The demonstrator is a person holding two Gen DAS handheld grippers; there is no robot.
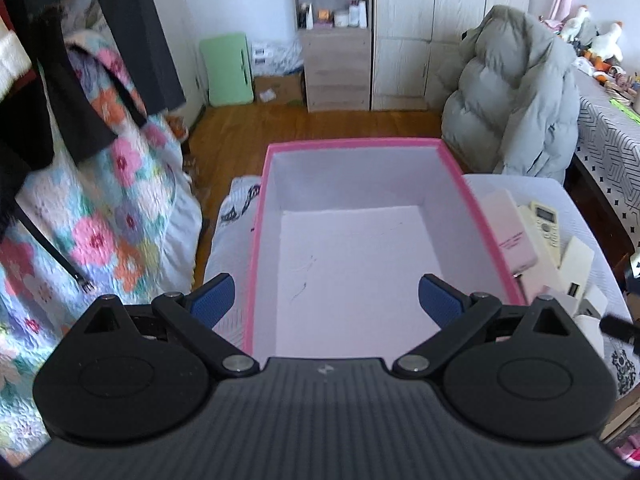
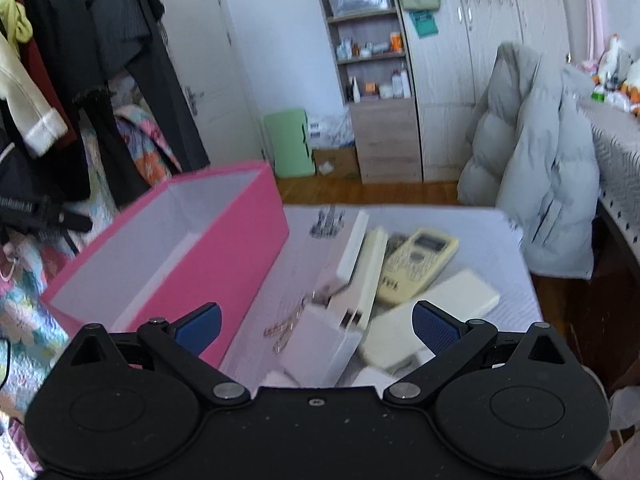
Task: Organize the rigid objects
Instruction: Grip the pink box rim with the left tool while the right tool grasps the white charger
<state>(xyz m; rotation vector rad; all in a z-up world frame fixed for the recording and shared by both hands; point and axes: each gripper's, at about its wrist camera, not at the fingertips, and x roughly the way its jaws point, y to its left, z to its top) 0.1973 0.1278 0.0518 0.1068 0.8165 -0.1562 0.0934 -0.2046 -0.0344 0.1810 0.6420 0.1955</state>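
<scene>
Left gripper (image 1: 326, 300): yours hangs over the pink box (image 1: 460, 184), fingers spread wide, nothing between them.
Right gripper (image 2: 316, 328): yours is released too, empty, poised above the pile.
Pink box: open-topped, white-lined, bare inside, at the table's left.
Pile: a cream remote control (image 2: 418, 266), a white power bank (image 2: 430, 316) and pale boxes, overlapping, just beside the box's right wall.
Table (image 2: 480, 232): covered in white cloth.

The box (image 2: 168, 248) sits left of a blurred, seemingly overlapping remote (image 2: 420, 264) pile.
</scene>
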